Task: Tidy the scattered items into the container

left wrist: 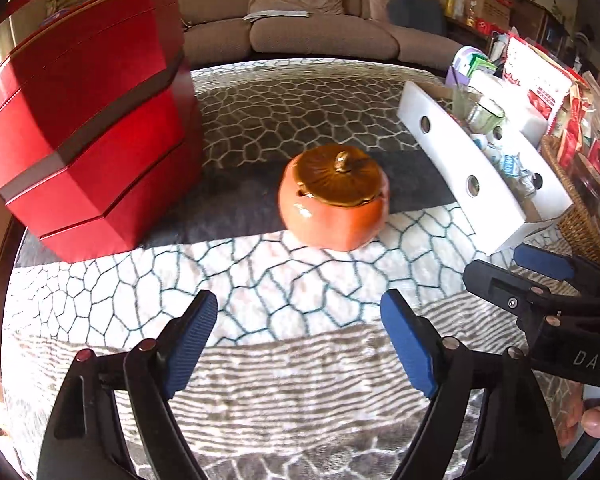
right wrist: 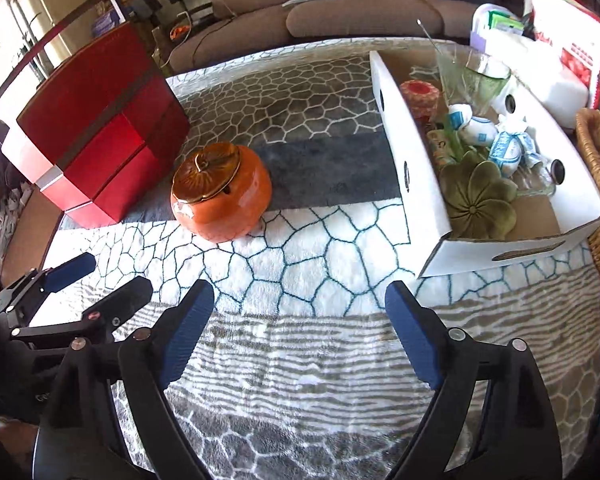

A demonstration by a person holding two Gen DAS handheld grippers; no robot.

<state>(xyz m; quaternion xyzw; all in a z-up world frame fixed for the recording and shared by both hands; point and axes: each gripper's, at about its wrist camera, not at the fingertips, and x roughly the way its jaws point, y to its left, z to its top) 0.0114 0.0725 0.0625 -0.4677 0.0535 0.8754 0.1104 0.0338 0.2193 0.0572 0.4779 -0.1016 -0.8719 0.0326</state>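
Both my left gripper [left wrist: 300,332] and right gripper [right wrist: 300,326] stand spread and empty above the blanket [right wrist: 300,272]; orange pot [right wrist: 222,196] sits left of the white box [right wrist: 500,254].

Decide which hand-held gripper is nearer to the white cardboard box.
Right. The right hand-held gripper hovers open just short of the white cardboard box's near corner; the left hand-held gripper sits beyond it, facing the orange pumpkin jar.
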